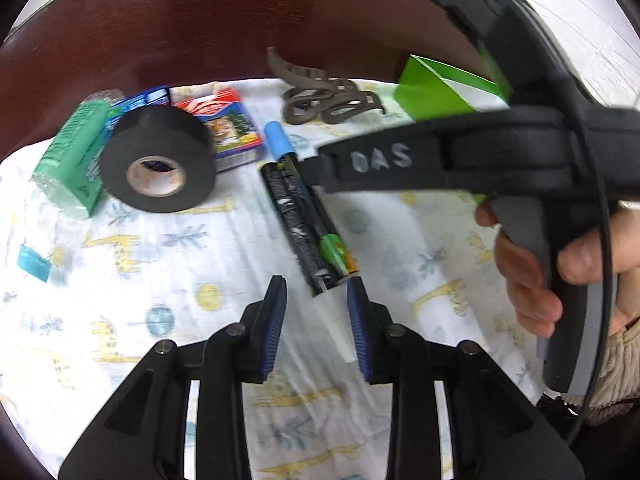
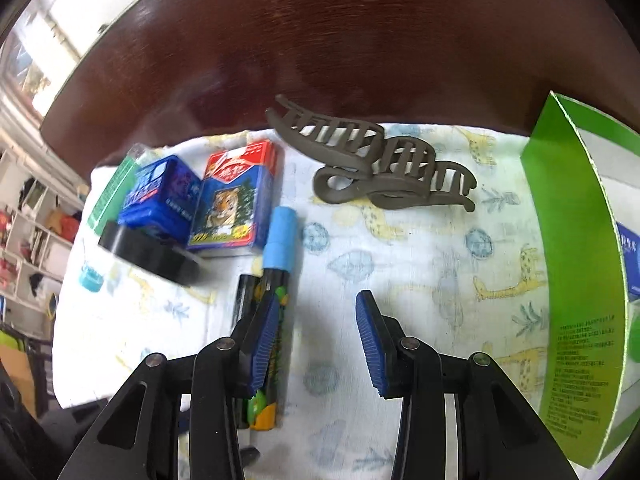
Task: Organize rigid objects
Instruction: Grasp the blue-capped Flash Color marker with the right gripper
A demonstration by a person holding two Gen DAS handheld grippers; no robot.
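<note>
Your left claw [image 1: 316, 312] hangs partly open over the giraffe-print cloth [image 1: 168, 280], pads apart with nothing pinched; the near end of the black marker [image 1: 300, 220] lies just ahead of its tips. Your right claw [image 2: 316, 344] is also partly open and holds nothing; in the right wrist view its left pad sits just over that marker's barrel, though contact is not clear.

The marker's blue cap [image 2: 280, 236] points toward the far edge of the cloth. Left of it stands the tiger-print card box [image 2: 236, 200], next to a blue box [image 2: 160, 196] and a green packet [image 1: 72, 156]. A roll of black tape [image 1: 156, 160] sits in front of them. The brown hair claw clip [image 2: 380, 164] lies at the far edge, well apart from both claws. A green carton [image 2: 580, 280] stands at the right. The cloth covers a dark wooden table [image 2: 320, 40].
</note>
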